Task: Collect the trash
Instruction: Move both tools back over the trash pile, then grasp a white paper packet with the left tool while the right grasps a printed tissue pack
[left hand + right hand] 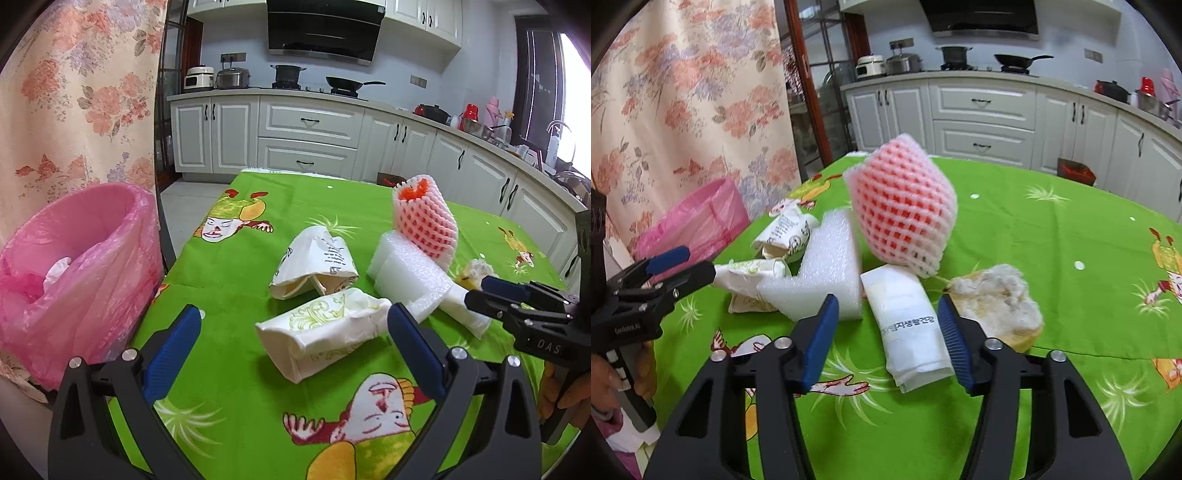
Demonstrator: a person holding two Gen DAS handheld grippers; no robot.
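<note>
The right gripper [888, 341] has its 2 blue pads on either side of the near end of a white paper packet [910, 328] with printed lettering. The right pad looks touching or nearly so, while a clear gap shows at the left pad, so this is a straddle and not yet a grip. The left gripper [293, 352] stands wide open with nothing held; a crumpled white wrapper [321, 332] lies between its pads, close against the right pad [413, 350] and well clear of the left one.

The step in hand looks like the closing-in on 2 pieces at once. Each next move calls for shutting the jaws fully on the paper, then a lift clear of the heap. The packet is tucked under a white foam block [822, 269] and a pink foam fruit net [903, 201], so a pull may drag those along.

All the trash sits mid-table on the green tablecloth [236, 258], with a crumpled paper cup [316, 264] and a pale crumbly lump [997, 302] nearby. The pink-lined bin [74, 266] stands just off the table's left edge, already holding some paper. That edge is bare, giving the left hand an open path; the right must cross the heap and the other gripper.
</note>
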